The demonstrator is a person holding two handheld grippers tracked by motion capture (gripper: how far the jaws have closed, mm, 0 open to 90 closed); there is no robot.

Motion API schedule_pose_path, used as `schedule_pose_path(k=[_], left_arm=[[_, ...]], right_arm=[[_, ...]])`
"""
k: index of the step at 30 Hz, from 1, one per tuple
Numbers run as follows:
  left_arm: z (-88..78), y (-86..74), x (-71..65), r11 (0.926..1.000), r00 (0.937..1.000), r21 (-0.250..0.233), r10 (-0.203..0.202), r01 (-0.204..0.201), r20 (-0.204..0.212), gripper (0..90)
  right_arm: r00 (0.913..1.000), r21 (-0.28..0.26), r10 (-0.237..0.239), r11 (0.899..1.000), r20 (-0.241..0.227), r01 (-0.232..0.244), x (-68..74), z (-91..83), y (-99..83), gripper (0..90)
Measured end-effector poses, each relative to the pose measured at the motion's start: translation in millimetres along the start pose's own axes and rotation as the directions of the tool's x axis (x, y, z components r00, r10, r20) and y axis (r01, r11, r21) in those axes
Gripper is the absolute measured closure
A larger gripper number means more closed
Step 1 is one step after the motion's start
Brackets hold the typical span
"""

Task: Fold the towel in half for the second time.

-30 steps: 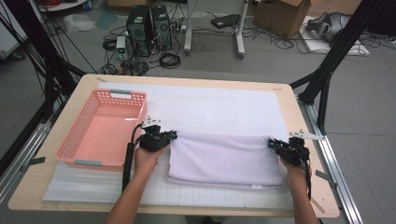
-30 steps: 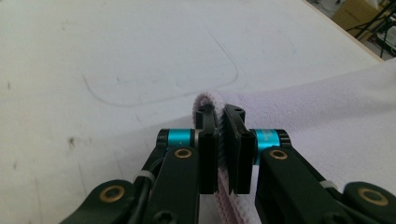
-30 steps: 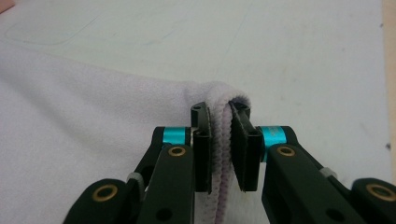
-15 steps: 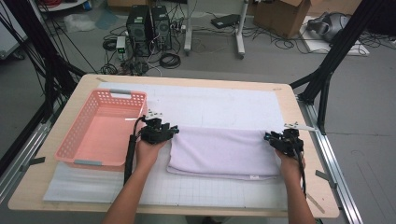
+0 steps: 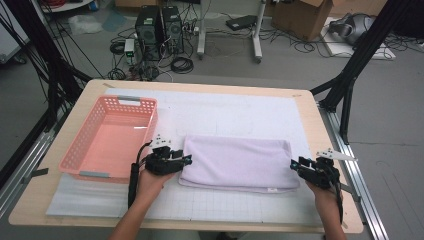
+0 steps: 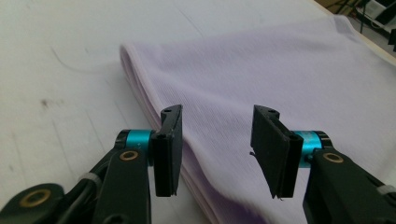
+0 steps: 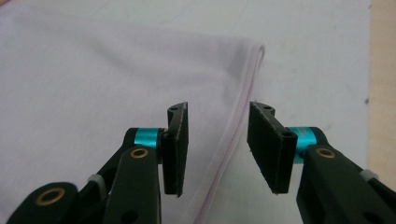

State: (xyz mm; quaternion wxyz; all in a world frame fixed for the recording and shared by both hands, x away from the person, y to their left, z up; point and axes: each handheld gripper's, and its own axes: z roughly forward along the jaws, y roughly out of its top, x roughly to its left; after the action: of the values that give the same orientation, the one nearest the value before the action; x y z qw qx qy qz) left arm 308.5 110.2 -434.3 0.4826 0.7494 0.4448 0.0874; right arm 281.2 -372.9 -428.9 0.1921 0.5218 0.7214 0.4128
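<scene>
A folded lavender towel (image 5: 237, 161) lies flat on the white mat, in the middle of the table. My left gripper (image 5: 186, 160) sits at the towel's left end. Its jaws have just been opening, and in the left gripper view (image 6: 218, 112) they stand apart over the towel (image 6: 280, 60) without pressing it. My right gripper (image 5: 295, 165) is at the towel's right end, its jaws also just opening. In the right gripper view (image 7: 218, 106) the layered edge of the towel (image 7: 93, 84) runs between the parted pads, untouched.
A pink plastic basket (image 5: 80, 150) stands at the left of the mat (image 5: 225, 107), close to my left hand. The wooden table edge (image 5: 330, 130) and a metal rail run along the right. Computers, cables and black stands are on the floor beyond.
Both grippers were shut on the towel's ends a second ago; they have since opened and let go. The towel now rests a little farther from the near edge.
</scene>
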Motion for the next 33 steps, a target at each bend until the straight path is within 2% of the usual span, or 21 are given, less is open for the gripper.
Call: schedule_pose_path(k=[4, 6, 7, 9, 11, 12, 16, 20, 23, 26, 28, 31, 33], left_arm=[[-6.6, -12.8, -4.5, 0.9997, 1.0, 0.024, -0.003, 0.003, 0.004, 53.2], [-7.7, -16.5, -6.4, 0.999, 1.0, 0.045, -0.003, 0.003, 0.001, 60.0], [-8.0, -18.8, -7.7, 0.9988, 1.0, 0.049, 0.004, -0.004, -0.003, 66.7], [-8.6, -22.7, -9.2, 0.9973, 0.9997, 0.069, 0.024, -0.023, -0.006, 77.1], [-10.9, -24.2, -9.2, 0.9978, 0.9998, 0.064, 0.019, -0.018, -0.009, 84.8], [-12.7, -24.0, -9.3, 0.9982, 0.9998, 0.057, 0.02, -0.02, -0.008, 85.7], [-22.2, -24.6, -10.0, 0.9992, 0.9998, 0.036, 0.018, -0.019, 0.009, 86.4], [-28.2, -30.5, -10.7, 0.9992, 0.9997, 0.037, 0.017, -0.018, 0.019, 86.2], [-27.1, -33.2, -11.4, 0.9989, 0.9998, 0.042, 0.02, -0.02, 0.006, 84.1], [-26.7, -33.4, -11.5, 0.9986, 0.9992, 0.037, 0.039, -0.038, -0.012, 73.4], [-28.5, -32.6, -9.9, 0.9991, 0.9991, 0.015, 0.04, -0.04, -0.011, 63.1], [-30.8, -30.9, -8.9, 0.9985, 0.9988, -0.027, 0.048, -0.048, -0.004, 52.6], [-32.2, -29.7, -9.3, 0.9966, 0.9982, -0.057, 0.061, -0.061, 0.002, 48.8]], right_arm=[[0.9996, 0.025, 0.005, 1.0, -0.026, -0.004, 6.3, -12.2, -10.5, 53.3], [0.9989, 0.048, 0.015, 0.999, -0.044, -0.013, 8.2, -15.6, -17.0, 53.5], [0.9987, 0.062, 0.018, 0.998, -0.047, -0.015, 8.2, -16.9, -20.1, 54.6], [0.9968, 0.091, 0.05, 0.995, -0.062, -0.045, 6.1, -17.5, -25.3, 61.3], [0.9939, 0.11, 0.06, 0.993, -0.093, -0.049, 4.3, -18.4, -28.1, 80.5], [0.9939, 0.101, 0.058, 0.994, -0.094, -0.048, 5.0, -20.0, -28.1, 84.2], [0.9943, 0.067, 0.03, 0.998, -0.102, -0.024, 12.4, -29.1, -23.4, 85.2], [0.9947, 0.08, 0.024, 0.997, -0.1, -0.016, 13.7, -36.3, -27.8, 85.1], [0.9939, 0.099, 0.045, 0.994, -0.1, -0.035, 11.0, -35.5, -32.5, 81.7], [0.9991, 0.133, 0.019, 0.991, -0.037, -0.014, 11.7, -30.4, -34.7, 66.6], [0.9989, 0.12, 0.031, 0.992, -0.034, -0.027, 9.5, -32.0, -34.4, 62.9], [0.9994, 0.073, 0.029, 0.997, -0.018, -0.027, 7.0, -37.4, -32.8, 51.8], [0.9997, 0.029, 0.02, 0.999, -0.016, -0.02, 5.7, -41.4, -31.8, 44.9]])
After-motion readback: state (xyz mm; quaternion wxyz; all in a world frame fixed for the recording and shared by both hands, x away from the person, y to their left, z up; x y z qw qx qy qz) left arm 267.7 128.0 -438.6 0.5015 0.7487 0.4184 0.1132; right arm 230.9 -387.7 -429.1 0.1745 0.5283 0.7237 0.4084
